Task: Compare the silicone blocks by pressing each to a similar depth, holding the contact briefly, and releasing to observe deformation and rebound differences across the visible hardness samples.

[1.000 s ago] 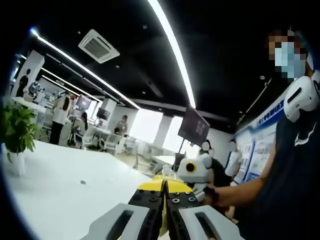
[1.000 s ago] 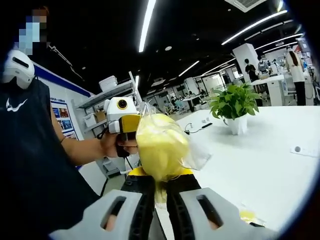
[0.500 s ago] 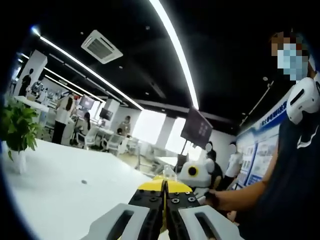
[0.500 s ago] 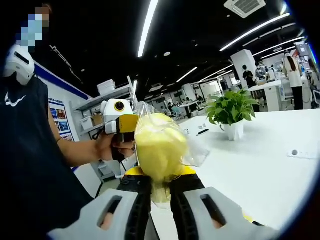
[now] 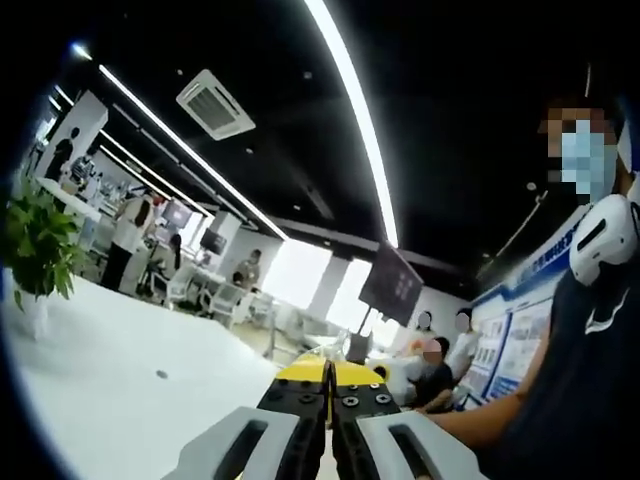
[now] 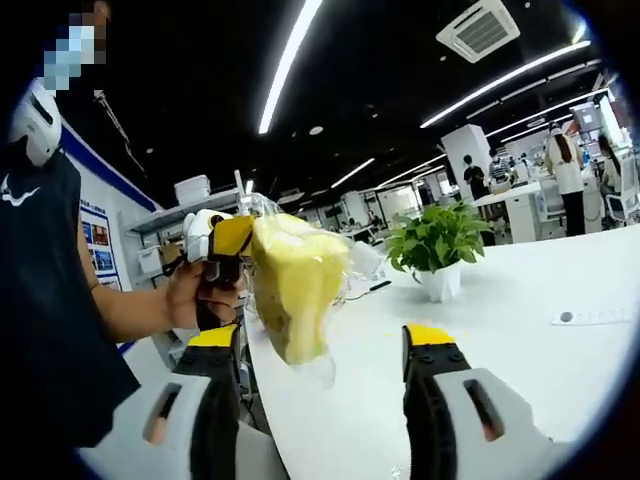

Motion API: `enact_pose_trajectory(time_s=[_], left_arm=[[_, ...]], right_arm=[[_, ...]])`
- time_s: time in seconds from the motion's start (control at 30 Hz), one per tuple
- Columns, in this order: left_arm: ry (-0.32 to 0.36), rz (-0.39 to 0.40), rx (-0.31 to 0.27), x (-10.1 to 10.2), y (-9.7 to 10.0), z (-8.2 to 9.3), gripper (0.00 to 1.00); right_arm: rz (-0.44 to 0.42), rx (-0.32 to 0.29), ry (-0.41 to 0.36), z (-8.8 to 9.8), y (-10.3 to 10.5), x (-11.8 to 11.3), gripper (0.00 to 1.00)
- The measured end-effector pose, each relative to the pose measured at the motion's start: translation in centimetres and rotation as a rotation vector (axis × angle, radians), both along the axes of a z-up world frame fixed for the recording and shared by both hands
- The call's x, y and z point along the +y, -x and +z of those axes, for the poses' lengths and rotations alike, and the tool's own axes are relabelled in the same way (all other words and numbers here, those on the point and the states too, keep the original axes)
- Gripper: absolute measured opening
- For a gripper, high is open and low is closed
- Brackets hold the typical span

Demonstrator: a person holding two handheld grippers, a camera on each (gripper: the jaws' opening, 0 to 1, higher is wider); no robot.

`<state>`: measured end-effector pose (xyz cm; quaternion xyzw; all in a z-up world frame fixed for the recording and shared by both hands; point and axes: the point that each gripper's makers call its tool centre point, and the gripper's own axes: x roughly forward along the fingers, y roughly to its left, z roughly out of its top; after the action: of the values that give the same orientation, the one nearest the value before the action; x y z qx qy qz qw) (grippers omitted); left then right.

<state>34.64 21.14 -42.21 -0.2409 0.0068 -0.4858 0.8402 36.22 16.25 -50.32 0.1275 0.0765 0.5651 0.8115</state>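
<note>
Left claw [image 5: 329, 395] pressed closed, raised; right claw [image 6: 322, 345] spread wide.

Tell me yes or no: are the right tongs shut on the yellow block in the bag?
No: the right tongs stand wide open, and the bagged yellow block hangs from the left tongs.

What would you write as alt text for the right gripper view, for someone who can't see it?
The right gripper stands open around a yellow block in a clear bag, which the left gripper holds up from the left in a person's hand. Behind lie a white table and a potted plant.
</note>
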Motion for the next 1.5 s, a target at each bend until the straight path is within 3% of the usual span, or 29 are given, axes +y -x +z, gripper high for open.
enact_pose_trajectory(time_s=[0.17,0.6,0.83,1.17,1.37,1.5], left_arm=[[0.005,0.002,0.005,0.0,0.0,-0.1,0.0],[0.043,0.015,0.019,0.1,-0.4,0.2,0.0],[0.066,0.039,0.093,0.7,-1.6,-1.9,0.0],[0.112,0.082,0.169,1.3,-2.9,-4.4,0.0],[0.135,0.115,0.239,2.1,-3.7,-6.6,0.0],[0.179,0.13,0.293,3.3,-4.4,-8.4,0.0]], right_arm=[[-0.067,-0.072,-0.01,1.1,-0.8,-0.6,0.96],[-0.091,-0.109,0.062,0.5,-1.2,-1.1,0.96],[-0.171,-0.146,0.172,-1.8,-1.7,-3.5,0.96],[-0.272,-0.113,0.248,-5.1,-2.3,-8.0,0.96],[-0.366,-0.088,0.329,-8.5,-2.8,-11.6,0.96],[-0.397,-0.073,0.326,-9.7,-2.7,-13.2,0.96]])
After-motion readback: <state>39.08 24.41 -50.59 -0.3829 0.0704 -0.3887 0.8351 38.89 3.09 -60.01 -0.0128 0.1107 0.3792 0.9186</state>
